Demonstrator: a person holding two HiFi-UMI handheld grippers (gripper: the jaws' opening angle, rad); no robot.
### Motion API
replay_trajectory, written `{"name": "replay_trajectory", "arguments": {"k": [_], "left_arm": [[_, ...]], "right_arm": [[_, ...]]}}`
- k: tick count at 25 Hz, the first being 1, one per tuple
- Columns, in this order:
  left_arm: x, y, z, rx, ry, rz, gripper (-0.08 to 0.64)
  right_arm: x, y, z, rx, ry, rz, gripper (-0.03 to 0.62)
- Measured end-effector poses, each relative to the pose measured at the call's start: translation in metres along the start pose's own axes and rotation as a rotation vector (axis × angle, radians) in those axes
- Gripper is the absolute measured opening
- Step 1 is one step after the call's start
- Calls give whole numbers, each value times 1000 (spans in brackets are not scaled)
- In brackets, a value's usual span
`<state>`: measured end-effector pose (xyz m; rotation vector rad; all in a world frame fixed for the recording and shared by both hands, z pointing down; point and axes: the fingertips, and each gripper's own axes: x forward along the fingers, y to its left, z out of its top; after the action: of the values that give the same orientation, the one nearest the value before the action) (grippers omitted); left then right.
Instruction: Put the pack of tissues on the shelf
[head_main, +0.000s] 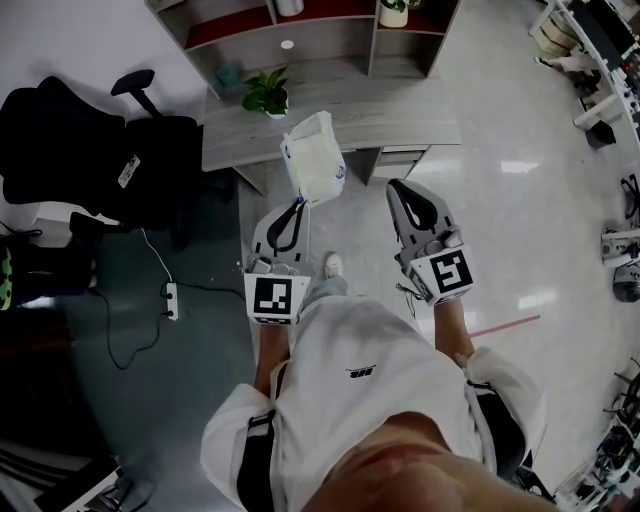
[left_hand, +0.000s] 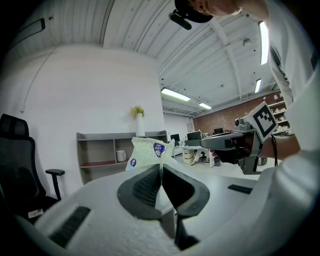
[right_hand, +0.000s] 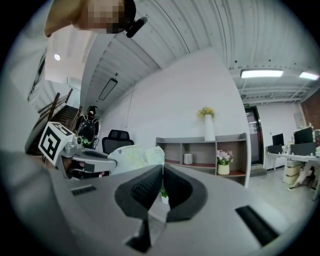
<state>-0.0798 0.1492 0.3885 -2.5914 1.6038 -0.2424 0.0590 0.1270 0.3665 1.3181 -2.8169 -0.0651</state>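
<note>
The left hand-held gripper (head_main: 299, 205) has its jaws pressed together on a thin edge of the pack of tissues (head_main: 314, 160), which sticks out past the tips, held off every surface. In the head view the pack overlaps the near edge of the grey counter (head_main: 400, 105). The left gripper view shows the wrapper pinched between the dark pads (left_hand: 150, 186), its blue labels facing the camera.

The right hand-held gripper (head_main: 396, 186) is beside the left one, its jaws closed together with nothing between them.

A potted plant (head_main: 267, 94) stands on the counter, and the shelf (head_main: 330, 35) stands behind it against the wall, well apart from the pack. A black office chair (head_main: 90, 150) is left of the counter, and a power strip (head_main: 172, 300) lies on the floor near it.
</note>
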Motion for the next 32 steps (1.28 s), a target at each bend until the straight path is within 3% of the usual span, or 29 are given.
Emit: {"name": "replay_trajectory", "arguments": {"k": [18, 32], "left_arm": [[54, 74, -8, -16, 0, -78, 31], [93, 106, -13, 0, -17, -114, 31]], "right_arm": [[86, -9, -2, 3, 16, -69, 26], [129, -27, -6, -8, 20, -104, 26]]}}
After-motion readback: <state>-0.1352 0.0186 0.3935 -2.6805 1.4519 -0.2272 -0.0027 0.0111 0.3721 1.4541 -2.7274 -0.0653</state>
